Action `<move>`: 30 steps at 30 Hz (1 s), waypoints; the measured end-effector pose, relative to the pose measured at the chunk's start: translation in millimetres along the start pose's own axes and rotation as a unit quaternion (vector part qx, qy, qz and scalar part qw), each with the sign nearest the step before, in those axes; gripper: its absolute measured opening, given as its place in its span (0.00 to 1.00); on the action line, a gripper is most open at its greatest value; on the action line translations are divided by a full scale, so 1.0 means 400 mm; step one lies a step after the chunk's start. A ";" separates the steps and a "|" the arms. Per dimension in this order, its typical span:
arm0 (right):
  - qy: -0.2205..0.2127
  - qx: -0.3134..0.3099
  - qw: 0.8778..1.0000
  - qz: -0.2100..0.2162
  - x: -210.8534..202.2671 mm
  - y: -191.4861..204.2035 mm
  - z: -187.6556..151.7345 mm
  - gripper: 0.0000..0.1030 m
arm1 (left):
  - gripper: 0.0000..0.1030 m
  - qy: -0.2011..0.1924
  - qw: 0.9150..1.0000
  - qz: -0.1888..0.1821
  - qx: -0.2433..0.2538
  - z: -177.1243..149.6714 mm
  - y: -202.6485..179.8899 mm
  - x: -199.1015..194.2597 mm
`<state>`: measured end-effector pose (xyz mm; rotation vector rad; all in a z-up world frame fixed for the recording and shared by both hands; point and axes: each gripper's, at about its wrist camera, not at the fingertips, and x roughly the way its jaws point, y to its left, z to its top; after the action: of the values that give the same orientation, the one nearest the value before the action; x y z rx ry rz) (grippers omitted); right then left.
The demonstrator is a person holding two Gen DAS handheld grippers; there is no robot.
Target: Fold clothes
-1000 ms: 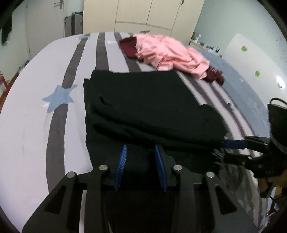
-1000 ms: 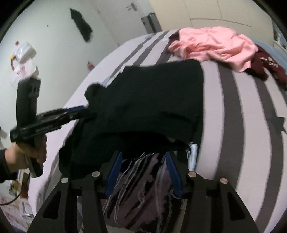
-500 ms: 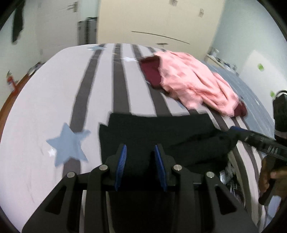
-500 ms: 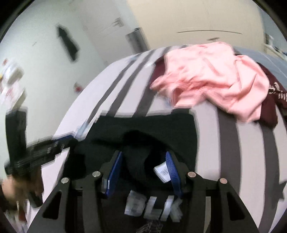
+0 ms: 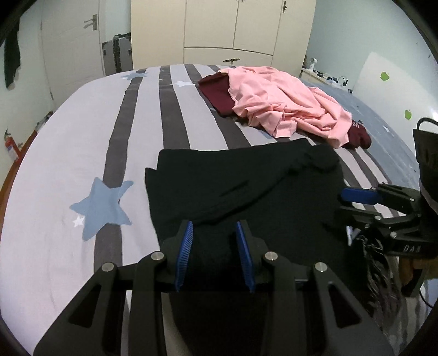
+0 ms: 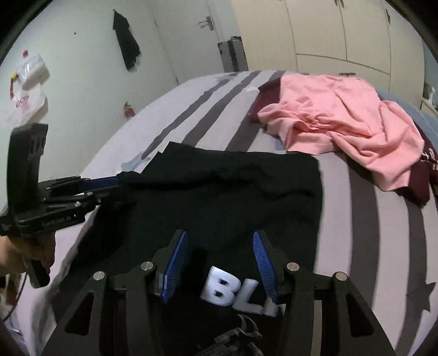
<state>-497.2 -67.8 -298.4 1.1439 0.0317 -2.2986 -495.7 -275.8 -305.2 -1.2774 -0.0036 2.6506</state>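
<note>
On the near part of the striped bed (image 5: 82, 169), the soft black shirt (image 5: 246, 186) lies partly folded, and the left gripper (image 5: 215, 256) and right gripper (image 6: 219, 263) each hold its near edge between half-open blue ribbed fingers (image 5: 184, 252), likely to flatten it.

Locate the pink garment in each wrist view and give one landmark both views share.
Left wrist view: the pink garment lies crumpled at upper right of centre, on the far part of the bed, partly over a maroon garment.
Right wrist view: the pink garment lies at upper right, beyond the black garment's far edge.
Shared landmark: the cream wardrobe doors behind the bed.
</note>
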 end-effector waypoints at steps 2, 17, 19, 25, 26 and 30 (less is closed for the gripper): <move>0.004 0.013 1.000 -0.015 0.049 -0.005 0.009 0.45 | 0.29 0.008 1.000 0.013 -0.003 -0.001 0.009 0.043; 0.000 0.049 0.997 -0.065 0.166 -0.074 0.072 0.43 | 0.30 -0.028 0.998 0.024 -0.051 0.016 0.057 0.055; 0.001 0.047 0.997 -0.063 0.163 -0.076 0.078 0.41 | 0.30 -0.046 0.997 0.020 -0.053 0.026 0.051 0.010; -0.027 0.055 0.996 -0.062 0.043 -0.100 0.089 0.39 | 0.30 -0.054 0.998 -0.018 -0.021 -0.024 -0.024 -0.135; -0.030 0.046 0.997 -0.058 0.010 -0.088 0.075 0.39 | 0.30 -0.047 0.998 -0.024 -0.019 -0.045 -0.040 -0.145; -0.035 0.011 0.999 -0.029 -0.083 -0.015 0.000 0.39 | 0.30 -0.020 0.999 -0.030 -0.003 -0.135 -0.099 -0.155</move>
<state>-484.3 -46.9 -275.1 1.0860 0.0127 -2.3949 -409.2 -252.6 -287.7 -1.2070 -0.0543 2.6261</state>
